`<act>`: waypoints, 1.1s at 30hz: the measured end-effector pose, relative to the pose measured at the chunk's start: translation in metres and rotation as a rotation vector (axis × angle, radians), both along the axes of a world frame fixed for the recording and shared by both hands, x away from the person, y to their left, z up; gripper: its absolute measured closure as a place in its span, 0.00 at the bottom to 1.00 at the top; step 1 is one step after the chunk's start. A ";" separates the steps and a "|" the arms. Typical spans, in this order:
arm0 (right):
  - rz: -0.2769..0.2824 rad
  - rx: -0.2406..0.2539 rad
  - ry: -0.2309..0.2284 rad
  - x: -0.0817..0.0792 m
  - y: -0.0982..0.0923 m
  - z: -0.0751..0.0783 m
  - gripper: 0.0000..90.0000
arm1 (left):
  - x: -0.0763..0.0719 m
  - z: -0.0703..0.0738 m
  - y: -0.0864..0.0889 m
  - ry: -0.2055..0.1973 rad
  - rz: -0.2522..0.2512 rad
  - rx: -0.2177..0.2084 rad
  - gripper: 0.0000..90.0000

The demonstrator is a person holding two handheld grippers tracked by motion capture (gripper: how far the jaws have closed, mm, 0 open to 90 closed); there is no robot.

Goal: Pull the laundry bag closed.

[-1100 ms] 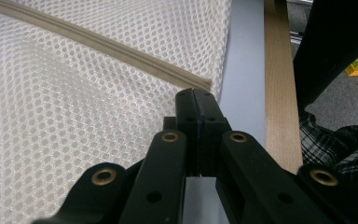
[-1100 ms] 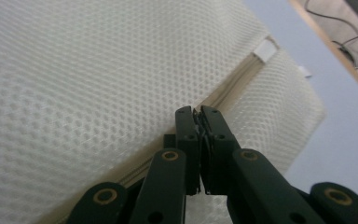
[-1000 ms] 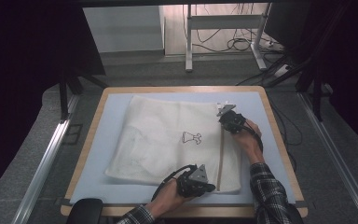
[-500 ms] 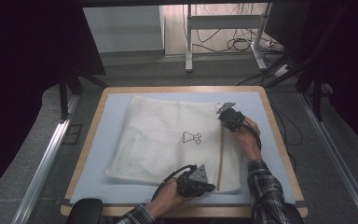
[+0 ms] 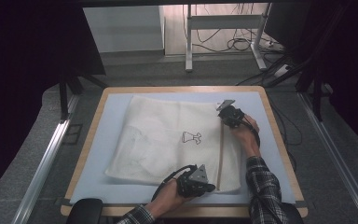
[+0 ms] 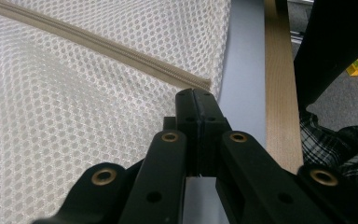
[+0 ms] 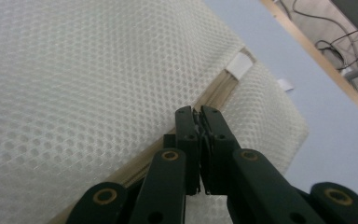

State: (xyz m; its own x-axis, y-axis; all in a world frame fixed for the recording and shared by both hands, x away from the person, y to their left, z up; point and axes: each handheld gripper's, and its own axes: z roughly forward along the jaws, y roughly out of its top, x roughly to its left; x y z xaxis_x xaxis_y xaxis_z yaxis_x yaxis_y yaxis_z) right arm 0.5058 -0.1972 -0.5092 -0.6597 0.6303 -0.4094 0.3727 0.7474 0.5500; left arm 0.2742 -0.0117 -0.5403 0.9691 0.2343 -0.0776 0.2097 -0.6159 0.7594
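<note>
Fingers first: both pairs are clamped tight, and I'm reading each one as pinched on the bag. My left gripper point(image 6: 196, 100) has its jaws pressed together right at the near end of the zipper point(image 6: 107, 49), on the mesh at the bag's near right corner. My right gripper point(image 7: 199, 116) is closed the same way at the far end, and something small and dark sits between its tips; I take that for the zipper pull, though I can't make it out clearly.

Now the big picture. From the high view, the table point(image 5: 279, 140) carries a pale blue mat with a wooden rim, and the mesh laundry bag point(image 5: 168, 140) lies flat across the middle of it, a small printed garment symbol point(image 5: 191, 137) near its centre. The zipper runs near to far along the bag's right side, between my left gripper point(image 5: 204, 183) and my right gripper point(image 5: 227, 114).

Handling, as I judge it: this is soft, light, floppy netting with no stiffness at all, so it will bunch and drag if I pull on it anywhere but the ends. The zipper tape is the firmest line on it. I'd hold the near end down as an anchor, keep the tape taut, and work the pull along it. Mesh snags easily, so steady tension, no jerks.
</note>
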 end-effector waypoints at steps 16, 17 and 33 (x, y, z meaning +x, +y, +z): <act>-0.009 -0.019 -0.013 0.013 0.001 0.000 0.95 | 0.000 0.000 0.000 0.001 0.001 -0.001 1.00; -0.008 -0.020 -0.013 0.014 0.002 0.000 0.95 | 0.000 0.000 0.000 -0.001 0.001 -0.001 1.00; -0.012 -0.030 -0.007 0.028 0.004 0.000 0.95 | -0.001 0.000 0.000 -0.005 0.003 -0.001 1.00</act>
State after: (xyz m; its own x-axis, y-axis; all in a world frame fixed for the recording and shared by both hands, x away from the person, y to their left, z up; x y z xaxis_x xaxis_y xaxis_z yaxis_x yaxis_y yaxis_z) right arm 0.5338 -0.1935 -0.5091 -0.6494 0.6254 -0.4326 0.3778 0.7591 0.5301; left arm 0.2734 -0.0119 -0.5403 0.9687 0.2370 -0.0736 0.2081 -0.6143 0.7611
